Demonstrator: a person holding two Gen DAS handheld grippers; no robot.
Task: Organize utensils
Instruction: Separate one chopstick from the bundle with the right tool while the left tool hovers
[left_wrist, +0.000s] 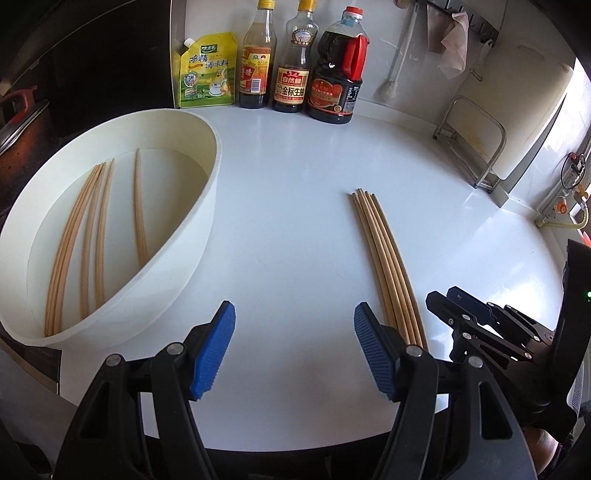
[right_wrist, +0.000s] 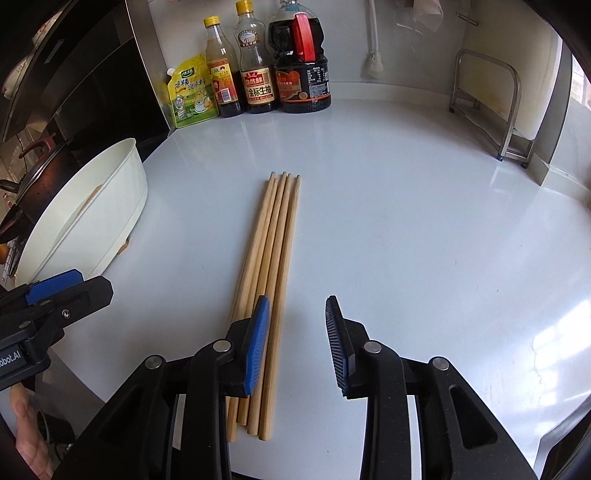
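Note:
Several wooden chopsticks lie side by side in a neat bundle on the white counter. My right gripper hovers open over their near ends, its left finger above the bundle and nothing between the pads. More chopsticks lie loose inside a white round basin at the left. My left gripper stands wide open and empty over bare counter between the basin and the bundle. Each gripper shows in the other's view: the right gripper and the left gripper.
Along the back wall stand a yellow seasoning pouch, two sauce bottles and a dark jug with a red handle. A metal rack sits back right. A dark pot lies behind the basin.

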